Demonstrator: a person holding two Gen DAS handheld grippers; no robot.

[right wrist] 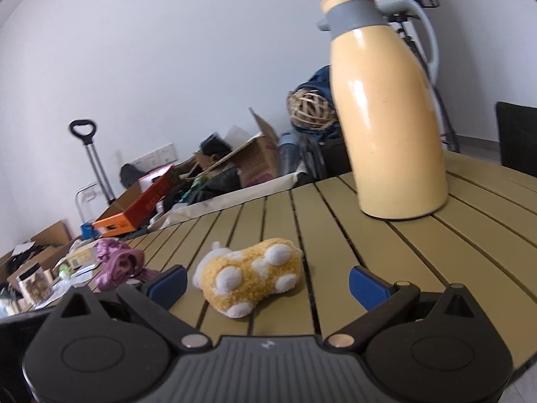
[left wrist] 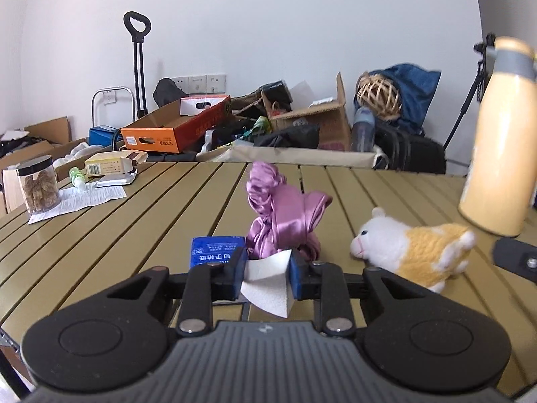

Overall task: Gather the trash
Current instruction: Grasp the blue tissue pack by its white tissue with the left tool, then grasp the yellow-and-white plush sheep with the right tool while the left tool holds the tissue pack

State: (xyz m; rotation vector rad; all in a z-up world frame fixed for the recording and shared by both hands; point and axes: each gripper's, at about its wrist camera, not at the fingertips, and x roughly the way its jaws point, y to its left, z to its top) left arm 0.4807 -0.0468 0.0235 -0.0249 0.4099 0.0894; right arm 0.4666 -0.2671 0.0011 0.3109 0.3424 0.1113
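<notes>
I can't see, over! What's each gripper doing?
Left gripper shut on white tissue. Right gripper open, empty, plush toy ahead. Nothing blocking.

A lived-in home room used for storage. Open cardboard boxes (left wrist: 312,117), bags and a folded hand trolley (left wrist: 137,67) crowd the white wall behind a slatted table (left wrist: 134,228).

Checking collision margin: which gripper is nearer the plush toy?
Right. The right gripper has open jaws just short of the plush toy. The left gripper, pinching a white tissue, sits beside the toy, which lies off to its right.
</notes>
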